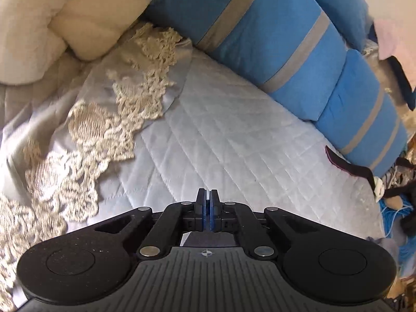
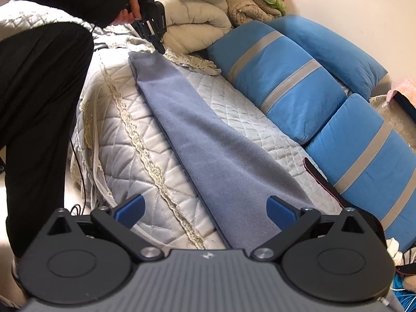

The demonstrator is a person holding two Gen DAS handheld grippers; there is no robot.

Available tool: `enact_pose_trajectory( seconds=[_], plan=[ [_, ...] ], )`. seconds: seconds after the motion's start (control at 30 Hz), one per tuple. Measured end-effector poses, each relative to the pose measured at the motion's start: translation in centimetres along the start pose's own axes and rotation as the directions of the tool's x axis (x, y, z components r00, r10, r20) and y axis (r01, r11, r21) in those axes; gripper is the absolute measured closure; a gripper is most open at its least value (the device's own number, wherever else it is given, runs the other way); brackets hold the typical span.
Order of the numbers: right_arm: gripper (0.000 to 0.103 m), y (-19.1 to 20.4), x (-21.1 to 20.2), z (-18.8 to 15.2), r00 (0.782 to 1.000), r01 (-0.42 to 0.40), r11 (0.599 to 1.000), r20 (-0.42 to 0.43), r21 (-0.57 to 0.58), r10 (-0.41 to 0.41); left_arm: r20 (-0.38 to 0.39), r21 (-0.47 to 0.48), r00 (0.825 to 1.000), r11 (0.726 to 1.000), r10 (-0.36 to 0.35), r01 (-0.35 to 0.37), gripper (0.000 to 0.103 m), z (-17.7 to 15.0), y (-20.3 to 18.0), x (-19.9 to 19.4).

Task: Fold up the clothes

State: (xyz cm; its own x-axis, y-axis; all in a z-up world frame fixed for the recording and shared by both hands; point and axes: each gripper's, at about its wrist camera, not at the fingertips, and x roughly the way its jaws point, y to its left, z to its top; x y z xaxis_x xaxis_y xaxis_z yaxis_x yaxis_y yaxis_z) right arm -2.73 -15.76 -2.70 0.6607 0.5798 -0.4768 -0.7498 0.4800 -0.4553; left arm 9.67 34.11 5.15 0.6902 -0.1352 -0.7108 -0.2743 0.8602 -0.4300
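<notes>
A long grey-blue cloth point(image 2: 208, 143) lies folded into a narrow strip across the quilted white bedspread point(image 2: 124, 161). My right gripper point(image 2: 205, 208) hovers over the cloth's near end, open wide, with its blue fingers point(image 2: 130, 205) on either side and nothing pinched. At the far end a person's hand holds my left gripper point(image 2: 160, 48), its tip down at the cloth's far corner. In the left wrist view the left gripper point(image 1: 207, 200) is shut, pads pressed together, and no cloth shows between them; only bedspread point(image 1: 221, 135) lies ahead.
Blue cushions with grey stripes point(image 2: 286, 78) line the right side of the bed. A cream duvet pile point(image 2: 197, 31) sits at the far end. Lace trim point(image 1: 104, 130) runs along the bedspread. The person's dark-clad leg point(image 2: 39, 104) stands at the left edge. A black strap point(image 2: 319, 179) lies by the cushions.
</notes>
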Motion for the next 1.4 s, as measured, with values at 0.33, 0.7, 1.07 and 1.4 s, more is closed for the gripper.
enact_pose_trajectory(
  seconds=[0.33, 0.7, 1.07, 1.4],
  plan=[
    [0.000, -0.8, 0.3, -0.3, 0.999, 0.028, 0.997, -0.017, 0.077, -0.027, 0.094, 0.080, 0.995, 0.997, 0.015, -0.023, 0.036, -0.3, -2.4, -0.5],
    [0.000, -5.3, 0.7, -2.7, 0.977, 0.210, 0.883, -0.123, 0.420, -0.173, 0.041, 0.401, 0.977, 0.899, -0.210, 0.176, 0.026, -2.6, -15.7, 0.7],
    [0.000, -12.3, 0.8, -8.4, 0.916, 0.390, 0.638, -0.350, 0.664, -0.195, -0.146, 0.553, 0.897, 0.717, -0.417, 0.424, 0.022, -8.8, -32.3, 7.0],
    [0.000, -12.7, 2.3, -9.2, 0.915, 0.372, 0.630, -0.385, 0.682, -0.123, -0.362, 0.489, 0.812, 0.648, -0.457, 0.583, 0.021, -13.1, -41.9, 18.4]
  ],
)
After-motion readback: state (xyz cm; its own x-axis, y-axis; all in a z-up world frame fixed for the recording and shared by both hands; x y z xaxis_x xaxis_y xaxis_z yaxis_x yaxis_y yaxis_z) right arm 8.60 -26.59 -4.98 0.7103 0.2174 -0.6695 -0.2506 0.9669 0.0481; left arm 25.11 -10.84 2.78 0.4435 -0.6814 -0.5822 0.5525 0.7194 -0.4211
